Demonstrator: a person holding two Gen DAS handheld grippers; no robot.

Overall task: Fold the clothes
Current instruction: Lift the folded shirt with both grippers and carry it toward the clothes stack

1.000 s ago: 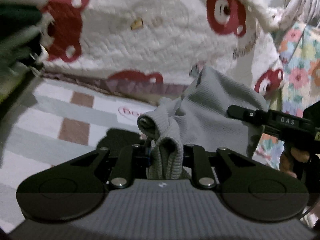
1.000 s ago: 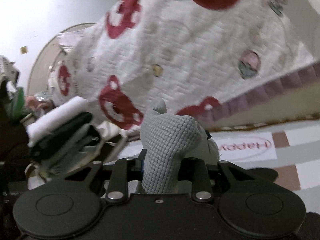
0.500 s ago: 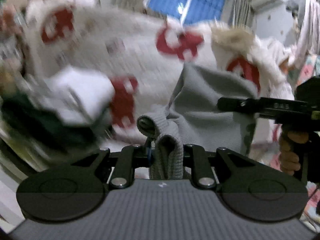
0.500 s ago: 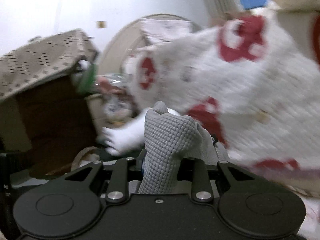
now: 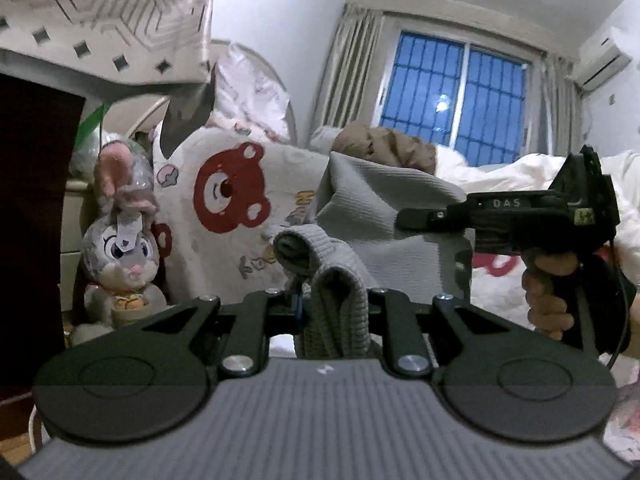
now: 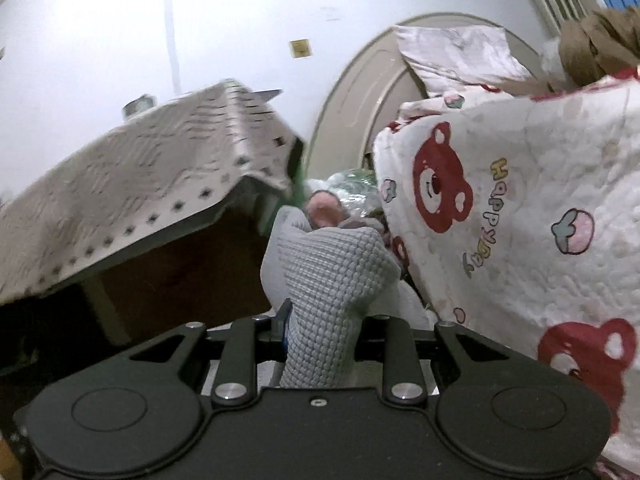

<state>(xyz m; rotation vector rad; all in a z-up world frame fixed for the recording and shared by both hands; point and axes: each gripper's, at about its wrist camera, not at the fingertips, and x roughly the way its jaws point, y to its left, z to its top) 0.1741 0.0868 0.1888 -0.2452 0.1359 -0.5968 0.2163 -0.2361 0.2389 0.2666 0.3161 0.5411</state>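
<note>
Both tongs clamp the grey knit garment (image 5: 384,208): left tongs (image 5: 334,312) pinch a rolled edge, right tongs (image 6: 320,340) pinch another bunch. Garment hangs stretched between them, in front of the bear-print quilt (image 5: 240,200), plush bunny (image 5: 120,248) beside the quilt.

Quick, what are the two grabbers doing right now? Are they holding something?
Left gripper: shut on a bunch of the grey knit garment.
Right gripper: shut on another bunch of the same grey knit garment.
</note>
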